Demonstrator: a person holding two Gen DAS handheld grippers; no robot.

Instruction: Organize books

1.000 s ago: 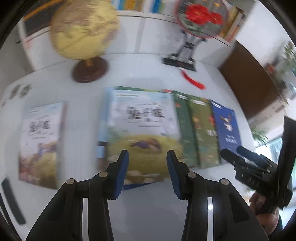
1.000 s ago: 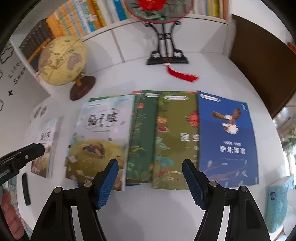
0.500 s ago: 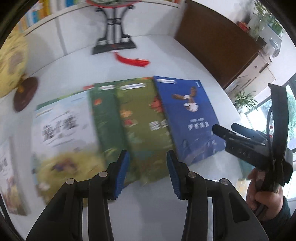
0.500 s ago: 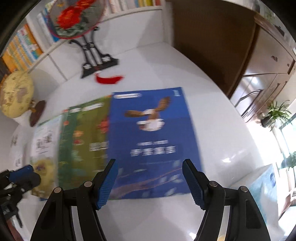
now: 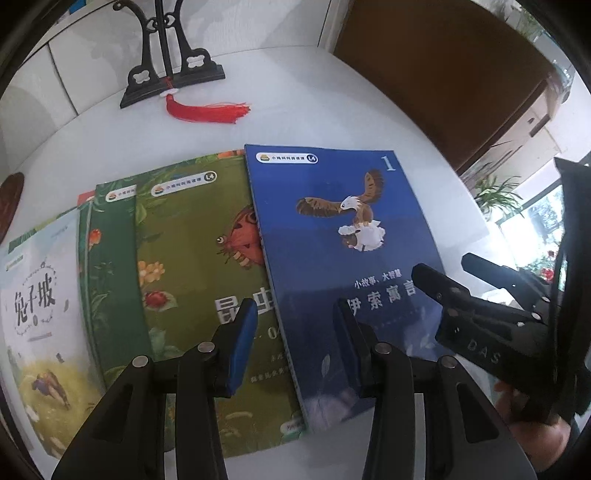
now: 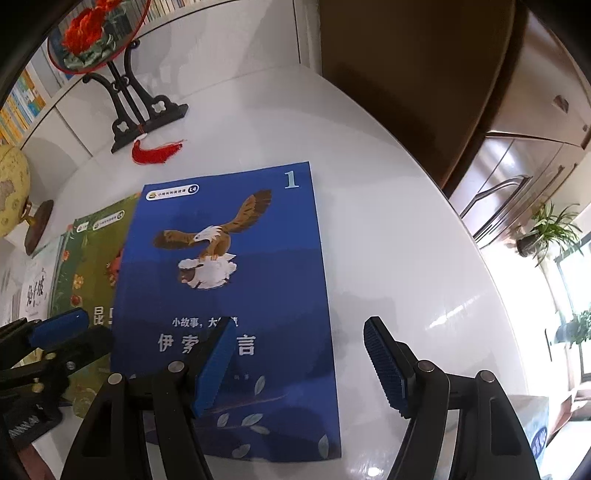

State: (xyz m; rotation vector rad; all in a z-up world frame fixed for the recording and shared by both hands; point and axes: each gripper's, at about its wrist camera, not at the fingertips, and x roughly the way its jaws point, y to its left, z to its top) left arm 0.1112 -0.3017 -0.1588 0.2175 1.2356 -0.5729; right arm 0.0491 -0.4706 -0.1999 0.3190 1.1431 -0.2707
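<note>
Blue paperback [image 5: 343, 236] with an eagle on its cover lies flat on the white desk [image 5: 295, 122], rightmost of a fanned row. Left wrist view: its left edge overlaps the olive-green book [image 5: 192, 258], which overlaps a dark green book [image 5: 110, 280] and then a pale book [image 5: 37, 314] at the far left. Left gripper [image 5: 291, 343] hangs above the seam between the blue and olive covers, jaws parted, nothing between them. Right gripper [image 5: 443, 273] enters from the right, over the blue book's right side. Behind: black stand [image 5: 173, 74] and red tassel [image 5: 207, 110].

Right wrist view: blue paperback [image 6: 229, 295] fills the centre; right gripper [image 6: 299, 343] straddles its right edge, jaws spread and empty, one finger over the cover, the other over bare desk.

Handling, judged: thin, light, floppy softcover; glossy cover on a glossy desk, likely to slide. Best hold looks like the free right edge, or the near edge.

View differences: only the left view shows the full overlap order; only the right view shows the free right edge, the globe [image 6: 11, 192], and the fan [image 6: 92, 33] on the stand.
</note>
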